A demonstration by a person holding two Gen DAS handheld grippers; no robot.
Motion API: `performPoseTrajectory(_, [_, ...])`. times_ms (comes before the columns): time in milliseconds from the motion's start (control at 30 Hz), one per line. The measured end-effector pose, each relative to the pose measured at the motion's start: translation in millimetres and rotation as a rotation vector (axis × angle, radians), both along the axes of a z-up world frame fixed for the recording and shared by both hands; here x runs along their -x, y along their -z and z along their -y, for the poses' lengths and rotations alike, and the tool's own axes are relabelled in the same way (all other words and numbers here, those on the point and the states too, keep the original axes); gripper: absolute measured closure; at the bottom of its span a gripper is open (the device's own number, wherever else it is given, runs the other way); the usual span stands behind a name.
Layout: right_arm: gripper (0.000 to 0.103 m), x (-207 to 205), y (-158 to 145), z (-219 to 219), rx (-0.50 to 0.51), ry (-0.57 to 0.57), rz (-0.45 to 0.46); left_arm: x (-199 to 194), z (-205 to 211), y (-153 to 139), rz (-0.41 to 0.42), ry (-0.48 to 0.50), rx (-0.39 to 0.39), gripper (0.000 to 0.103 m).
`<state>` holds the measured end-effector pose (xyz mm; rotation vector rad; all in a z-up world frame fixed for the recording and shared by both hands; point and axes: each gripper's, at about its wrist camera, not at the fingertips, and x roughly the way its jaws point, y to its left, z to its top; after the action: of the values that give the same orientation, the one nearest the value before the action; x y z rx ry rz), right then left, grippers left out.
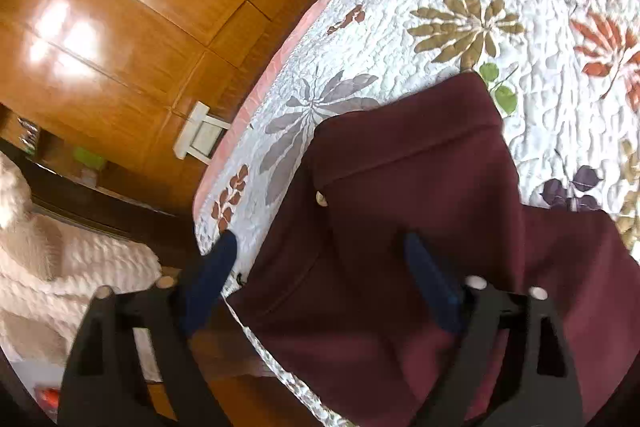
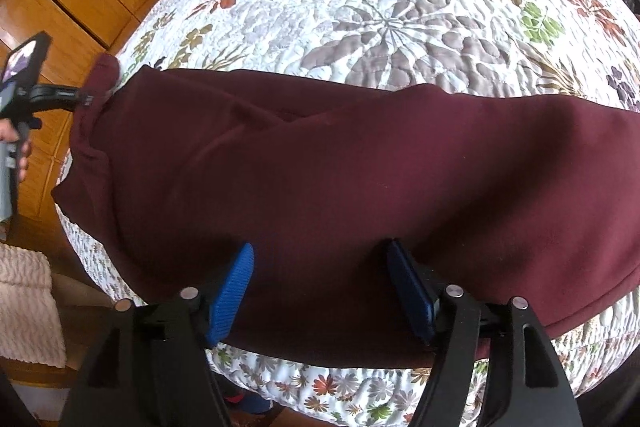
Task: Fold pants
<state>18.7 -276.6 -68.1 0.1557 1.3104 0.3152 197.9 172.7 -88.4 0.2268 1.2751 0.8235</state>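
The maroon pants (image 2: 340,163) are lying on the bed (image 2: 400,7), long axis across both grippers, with the right gripper (image 2: 320,283) and left gripper (image 1: 324,263) hovering over them, jaws spread.

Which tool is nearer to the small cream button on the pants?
Left. The left tool, open, is just before the small cream button; the right tool is midway along the dark red pants.

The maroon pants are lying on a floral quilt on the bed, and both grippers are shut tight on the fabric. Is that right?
Not quite. The maroon pants do lie on the floral quilt, but both grippers are open: the right wrist view shows the right gripper spread over the cloth, the left wrist view the left gripper likewise.
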Motion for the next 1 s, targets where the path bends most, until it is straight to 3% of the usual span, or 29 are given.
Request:
performPoseTrajectory(33, [0.032,0.1,0.1,0.9,-0.005,0.001,0.000,-1.9,-3.9,4.7,-0.014,-0.015,0.028,0.073])
performPoseTrajectory(67, [0.032,0.1,0.2,1.4,-0.010,0.002,0.000,-0.7,-12.0,7.7,-0.016,-0.042,0.080,0.102])
performPoseTrajectory(100, [0.032,0.1,0.4,2.5,-0.018,0.004,0.000,3.1,-22.8,11.7,-0.001,-0.086,0.183,0.103])
performPoseTrajectory(133, [0.032,0.6,0.2,3.5,-0.023,0.005,0.001,7.2,-28.2,14.4,0.012,-0.104,0.232,0.103])
performPoseTrajectory(233, [0.032,1.2,0.2,5.6,-0.036,0.009,0.004,22.9,-32.6,18.4,0.023,-0.069,0.193,0.103])
performPoseTrajectory(400, [0.032,2.9,-5.9,5.3,-0.035,0.032,0.011,54.2,-30.0,3.2,0.173,0.069,0.300,0.103])
performPoseTrajectory(500, [0.033,-1.2,-19.5,-4.0,-0.127,-0.003,0.022,61.2,-24.3,-3.8,0.222,0.145,0.336,0.103])
performPoseTrajectory(800, [0.032,-66.9,-56.8,-125.1,-0.378,-0.272,0.001,57.8,-18.6,-9.7,0.277,0.273,0.448,0.103])
performPoseTrajectory(867, [0.031,-80.0,-59.7,-154.7,-0.386,-0.306,0.012,55.2,-21.9,-7.9,0.278,0.288,0.456,0.103])
performPoseTrajectory(933, [0.018,-97.4,-58.9,-185.0,-0.413,-0.331,0.006,51.8,-26.7,-5.8,0.278,0.299,0.462,0.103])
performPoseTrajectory(1000, [0.017,-115.0,-53.3,-207.0,-0.464,-0.323,-0.027,48.8,-31.9,-4.5,0.282,0.308,0.483,0.103])
